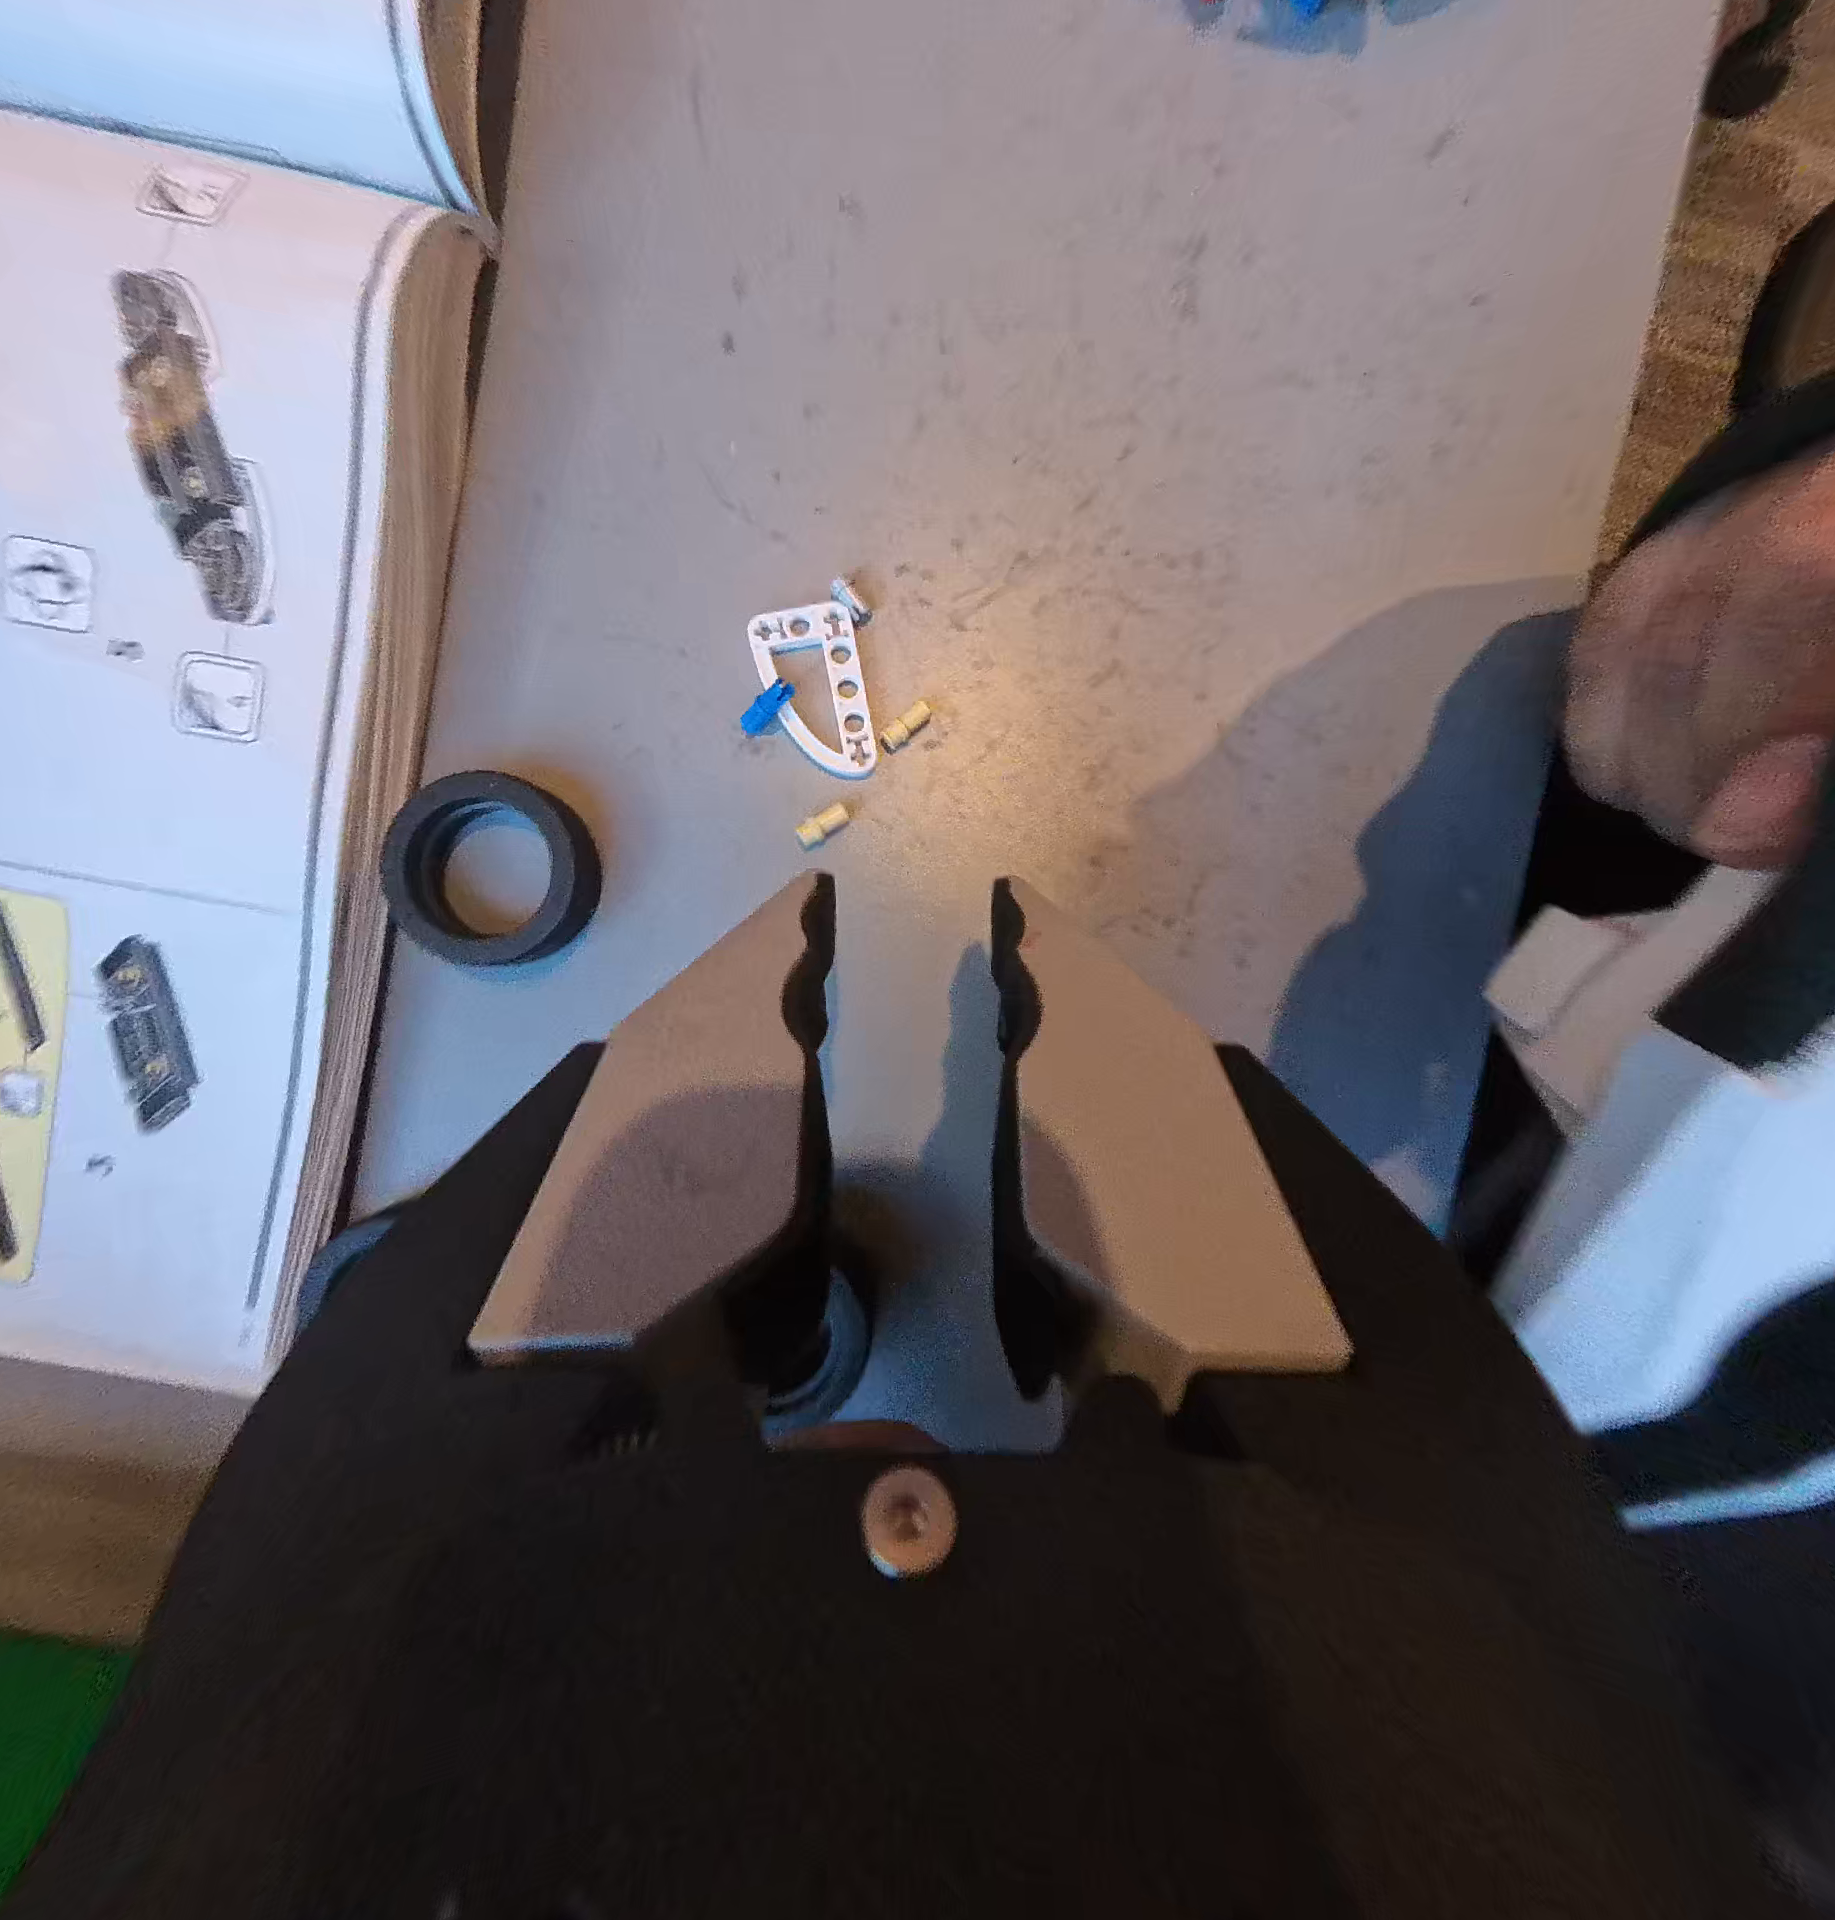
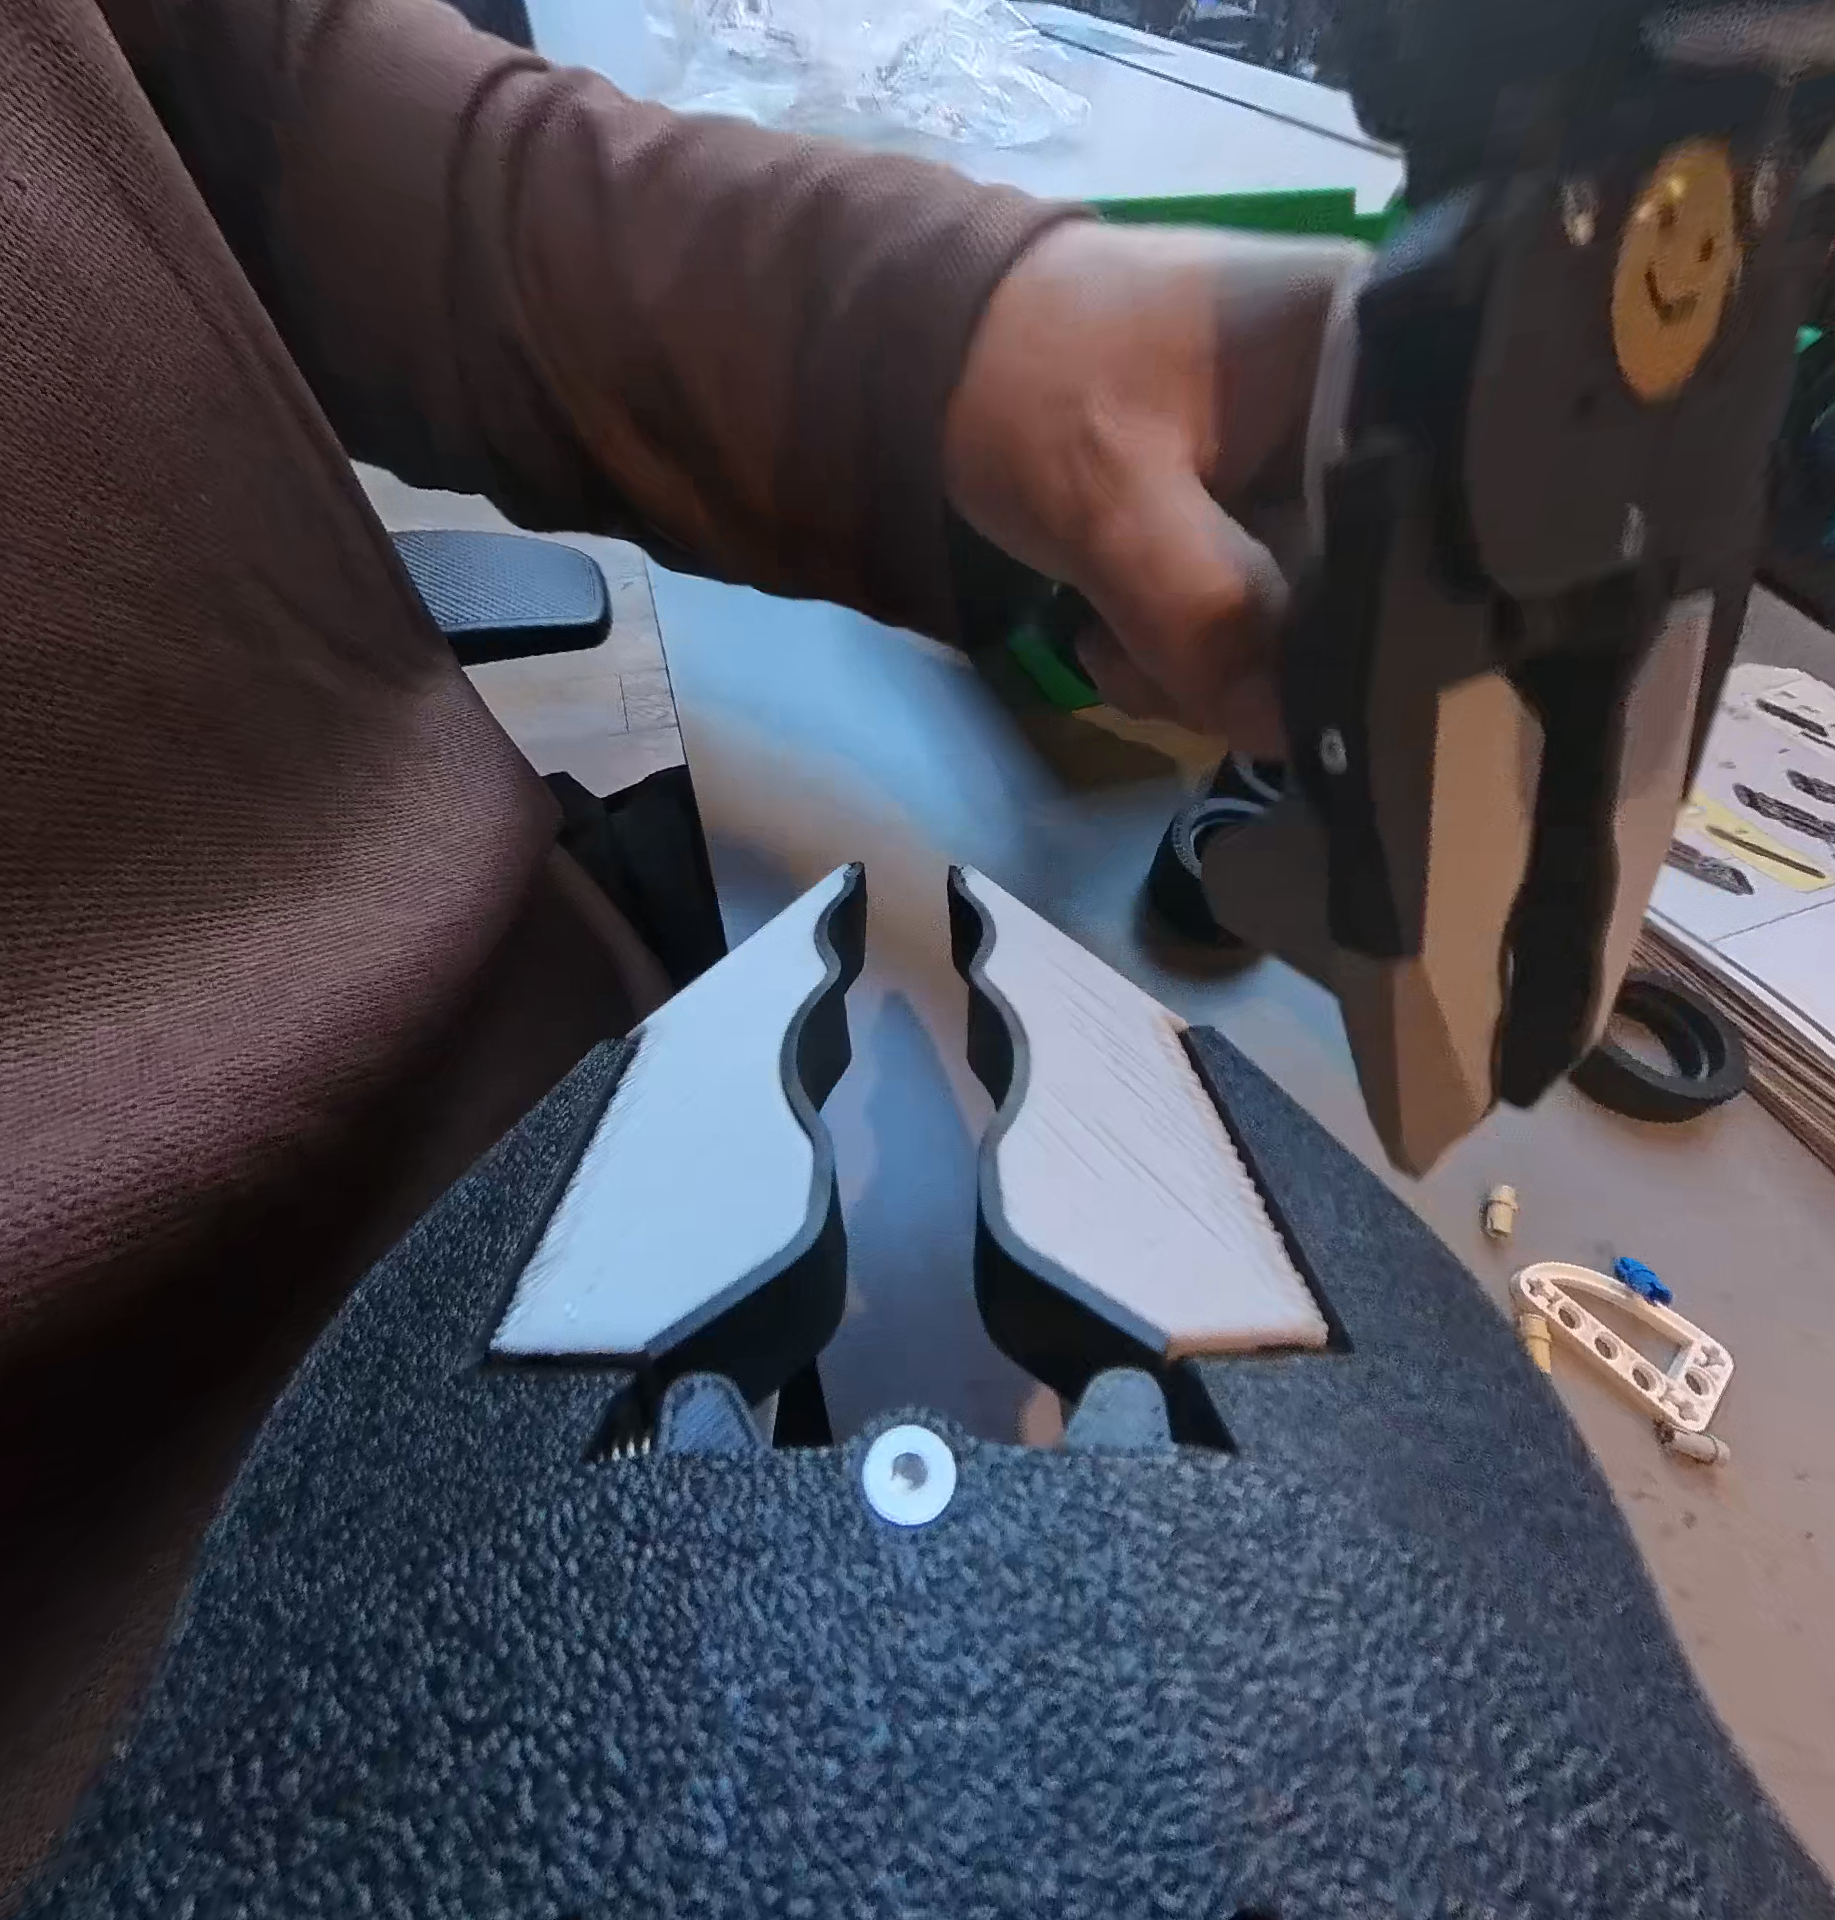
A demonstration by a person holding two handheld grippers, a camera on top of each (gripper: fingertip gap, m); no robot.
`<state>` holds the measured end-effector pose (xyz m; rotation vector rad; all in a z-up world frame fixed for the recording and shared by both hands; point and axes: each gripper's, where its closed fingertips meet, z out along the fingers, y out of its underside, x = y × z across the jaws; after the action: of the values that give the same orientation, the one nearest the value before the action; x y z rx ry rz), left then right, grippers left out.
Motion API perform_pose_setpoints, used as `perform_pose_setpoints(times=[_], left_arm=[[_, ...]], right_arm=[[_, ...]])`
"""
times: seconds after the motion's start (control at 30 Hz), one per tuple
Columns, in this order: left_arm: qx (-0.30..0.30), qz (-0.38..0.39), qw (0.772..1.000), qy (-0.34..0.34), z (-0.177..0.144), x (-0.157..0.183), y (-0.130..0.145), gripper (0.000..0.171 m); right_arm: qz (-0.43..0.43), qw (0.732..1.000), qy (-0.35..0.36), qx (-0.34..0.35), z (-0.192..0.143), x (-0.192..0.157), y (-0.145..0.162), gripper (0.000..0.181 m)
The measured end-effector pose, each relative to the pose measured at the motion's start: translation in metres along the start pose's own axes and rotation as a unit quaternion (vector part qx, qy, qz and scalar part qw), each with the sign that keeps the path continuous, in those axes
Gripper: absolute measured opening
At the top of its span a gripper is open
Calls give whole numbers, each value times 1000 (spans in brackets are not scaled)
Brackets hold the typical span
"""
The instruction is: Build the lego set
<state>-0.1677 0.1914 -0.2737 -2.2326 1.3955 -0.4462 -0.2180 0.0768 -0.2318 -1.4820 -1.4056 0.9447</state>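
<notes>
In the left wrist view the left hand-held gripper (image 1: 913, 883) hangs over the grey worktop (image 1: 1100, 312) with its jaws parted and nothing between them, aimed at the small lego parts at frame centre: a white triangular piece with holes (image 1: 819, 686), a blue pin (image 1: 765, 709) touching its left edge, one tan pin (image 1: 909, 726) just right of it and another tan pin (image 1: 822, 823) nearest the fingertips. A black tyre (image 1: 489, 868) lies at centre left beside the open instruction booklet (image 1: 165, 623). The likely step is picking up a pin; it would go best to come down straight over the near tan pin, jaws astride its length, closing gently so it does not roll. In the right wrist view the right hand-held gripper (image 2: 902, 883) is also released and empty, pointing toward the person's brown sleeve (image 2: 269, 520), well away from the parts; the left one (image 2: 1453, 1132) tilts down at upper right, gripped by a hand (image 2: 1121, 468), above the white piece (image 2: 1619, 1340) at lower right
</notes>
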Motion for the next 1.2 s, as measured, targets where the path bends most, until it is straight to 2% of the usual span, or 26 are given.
perform_pose_setpoints(times=[0.13, 0.2, 0.27, 0.33, 0.5, 0.6, 0.8, 0.93, 1.03, 1.2], left_arm=[[77, -23, 996, -38, -56, -9, -10, 26], [110, -48, 990, -71, -90, -23, -2, 34], [137, -73, 981, -119, -122, -44, 17, 47], [171, -103, 967, -159, -150, -62, 40, 52], [221, -223, 922, -225, -196, -104, 100, 54], [235, -254, 903, -254, -214, -121, 124, 53], [219, -266, 889, -303, -238, -142, 161, 54], [228, -282, 880, -305, -250, -149, 174, 54], [190, -288, 886, -309, -250, -156, 189, 52], [102, -273, 905, -310, -248, -169, 209, 39]], right_arm=[[-2, 1000, 14, 10, -1, 5, -2, 16], [-9, 999, 36, 10, -2, 12, -1, 17], [-14, 998, 62, 7, -3, 23, 1, 19], [-10, 996, 84, 4, -4, 34, 3, 21], [-4, 991, 131, -14, -1, 63, 8, 24], [-15, 988, 151, -33, 4, 76, 11, 26], [-53, 980, 180, -70, 15, 97, 17, 26], [-51, 980, 176, -75, 25, 104, 22, 25], [-45, 982, 172, -71, 29, 107, 22, 24], [-32, 984, 164, -61, 30, 110, 21, 22]])
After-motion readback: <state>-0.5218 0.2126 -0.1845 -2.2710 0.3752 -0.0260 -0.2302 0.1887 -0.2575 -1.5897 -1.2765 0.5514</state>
